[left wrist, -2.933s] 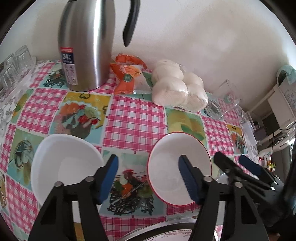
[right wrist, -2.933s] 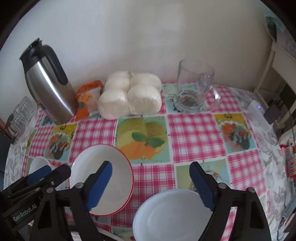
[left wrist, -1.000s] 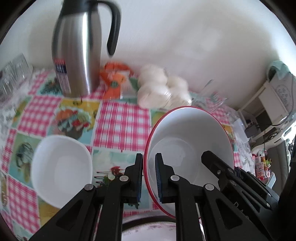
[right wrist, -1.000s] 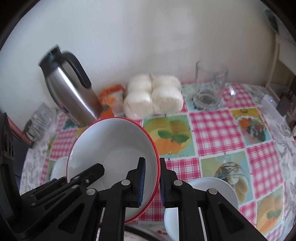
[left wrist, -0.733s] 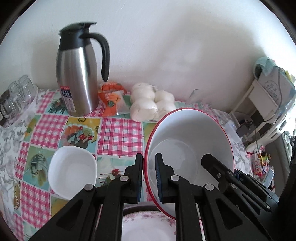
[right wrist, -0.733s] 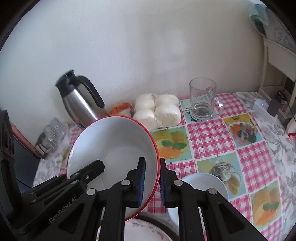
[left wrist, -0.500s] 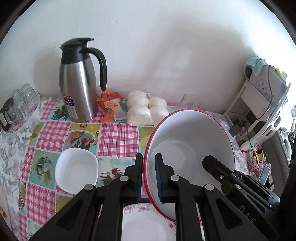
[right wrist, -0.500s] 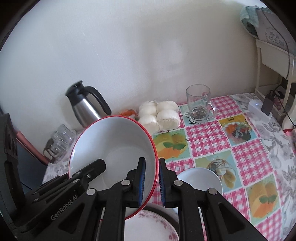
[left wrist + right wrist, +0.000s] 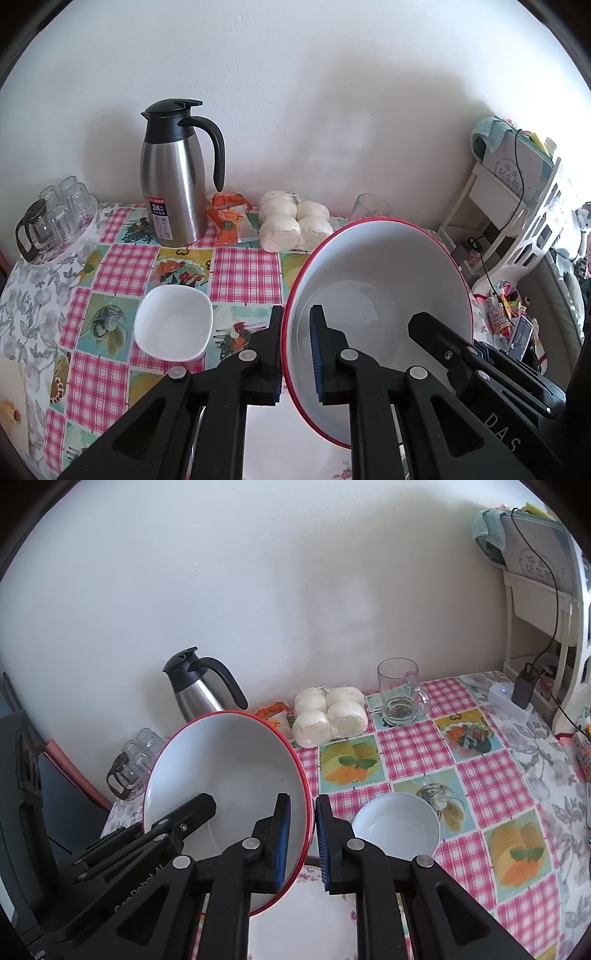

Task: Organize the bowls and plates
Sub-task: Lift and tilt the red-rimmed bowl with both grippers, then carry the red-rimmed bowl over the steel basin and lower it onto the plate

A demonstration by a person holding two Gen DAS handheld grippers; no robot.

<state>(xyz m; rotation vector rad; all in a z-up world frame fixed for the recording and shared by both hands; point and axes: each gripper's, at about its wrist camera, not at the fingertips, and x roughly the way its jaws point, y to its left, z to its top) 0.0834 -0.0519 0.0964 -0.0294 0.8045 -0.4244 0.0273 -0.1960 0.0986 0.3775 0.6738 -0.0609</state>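
We find the red-rimmed bowl [image 9: 380, 291] clear of the table [image 9: 243, 269], tilted and held from two sides. The left gripper [image 9: 296, 354] is clamped on the bowl's left rim, one blue pad inside the wall and one outside. The right gripper [image 9: 303, 843] is clamped likewise on the opposite rim. In the left wrist view the square white bowl [image 9: 173, 328] rests on the checked cloth at 9 o'clock from the held bowl, apart from it. In the right wrist view the round white bowl [image 9: 397, 829] sits at 3 o'clock from the right gripper. A flower-patterned plate [image 9: 306, 919] lies directly beneath the held bowl. At 12 o'clock, along the wall, we note the steel jug [image 9: 173, 177], the buns [image 9: 291, 225] and the glass mug [image 9: 400, 692].
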